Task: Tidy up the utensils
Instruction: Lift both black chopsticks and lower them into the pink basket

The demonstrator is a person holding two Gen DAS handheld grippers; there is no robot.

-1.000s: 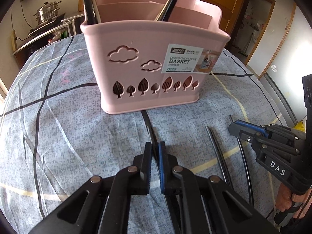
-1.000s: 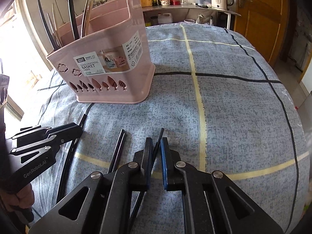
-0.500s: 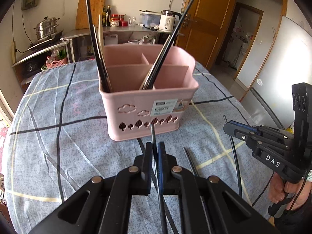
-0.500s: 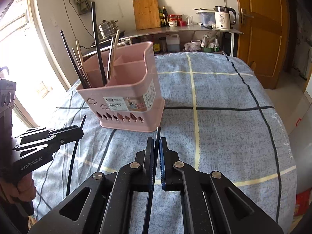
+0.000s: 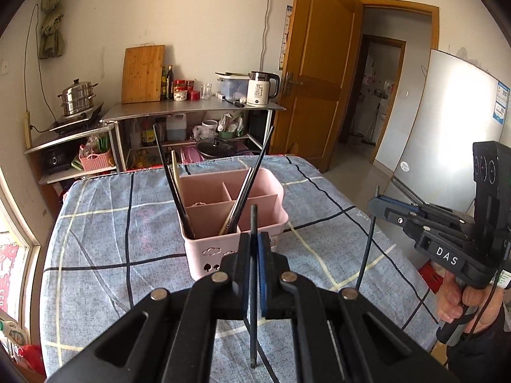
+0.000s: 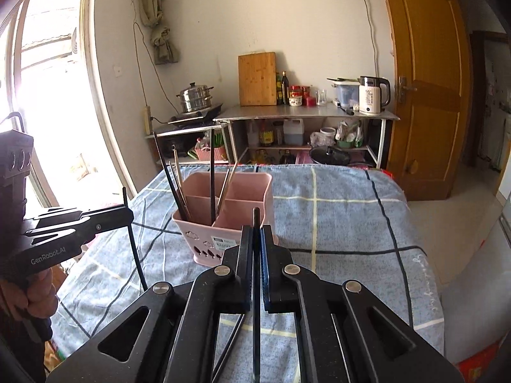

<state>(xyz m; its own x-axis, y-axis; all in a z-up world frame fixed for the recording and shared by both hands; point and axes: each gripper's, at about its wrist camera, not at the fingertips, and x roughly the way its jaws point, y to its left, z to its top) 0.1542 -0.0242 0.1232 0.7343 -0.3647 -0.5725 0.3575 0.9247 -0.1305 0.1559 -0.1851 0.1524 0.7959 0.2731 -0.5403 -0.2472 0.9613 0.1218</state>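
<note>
- The left gripper (image 5: 254, 249) is clamped on a black chopstick (image 5: 253, 287), held upright so it can drop in tip-first.
- The right gripper (image 6: 255, 245) pinches another black chopstick (image 6: 256, 287) the same way.
- The pink basket (image 5: 204, 239) stands just ahead of both, some chopsticks already inside, front compartment free.

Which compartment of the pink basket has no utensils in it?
The back right compartment of the pink basket, seen from the left wrist: its walls show bare, while the front section holds dark chopsticks and other utensils.
</note>
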